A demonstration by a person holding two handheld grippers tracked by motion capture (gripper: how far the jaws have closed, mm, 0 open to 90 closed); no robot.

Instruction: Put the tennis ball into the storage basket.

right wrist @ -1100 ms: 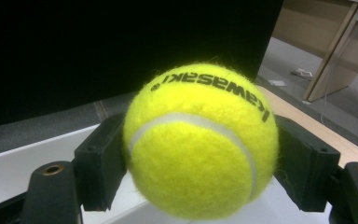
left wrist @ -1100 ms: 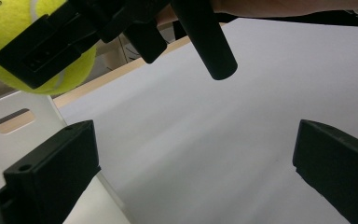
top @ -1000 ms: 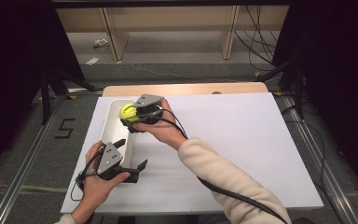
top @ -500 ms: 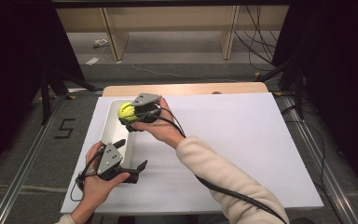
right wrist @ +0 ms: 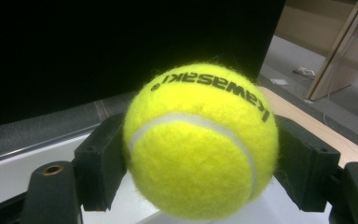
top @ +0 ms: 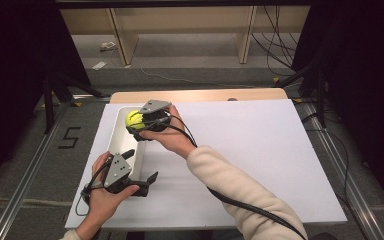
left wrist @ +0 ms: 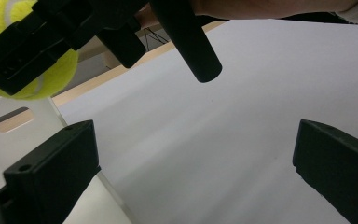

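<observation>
Right gripper (top: pixel 139 121) is clamping a yellow tennis ball (top: pixel 134 119) — in the right gripper view the ball (right wrist: pixel 200 142) is sitting squarely between the two black jaws, both pressing its sides, black lettering running across the top. In the high view the ball is hanging above the far end of a white tray (top: pixel 117 131), which is lying along the left edge of the white sheet (top: pixel 260 150) covering the table. Cannot tell from the high view whether the ball is touching the tray; the left gripper view is showing it (left wrist: pixel 51 77) lifted clear of the tray wall (left wrist: pixel 37 119), which has an oval handle slot cut in it.

Left gripper (top: pixel 137 167) is spread wide with nothing between its jaws — in the left gripper view the two black jaws are standing far apart at the lower corners, with bare white sheet (left wrist: pixel 242 116) between them. It is sitting at the near end of the tray, one jaw over the tray edge, the other over the sheet. The left hand (top: pixel 105 200) is gripping it from below; the right hand (top: pixel 172 137) is wrapping the other gripper, a cream sleeve (top: pixel 240 195) trailing back to the bottom edge with a black cable alongside.

A strip of wooden table edge (top: pixel 200 95) is showing beyond the sheet.
</observation>
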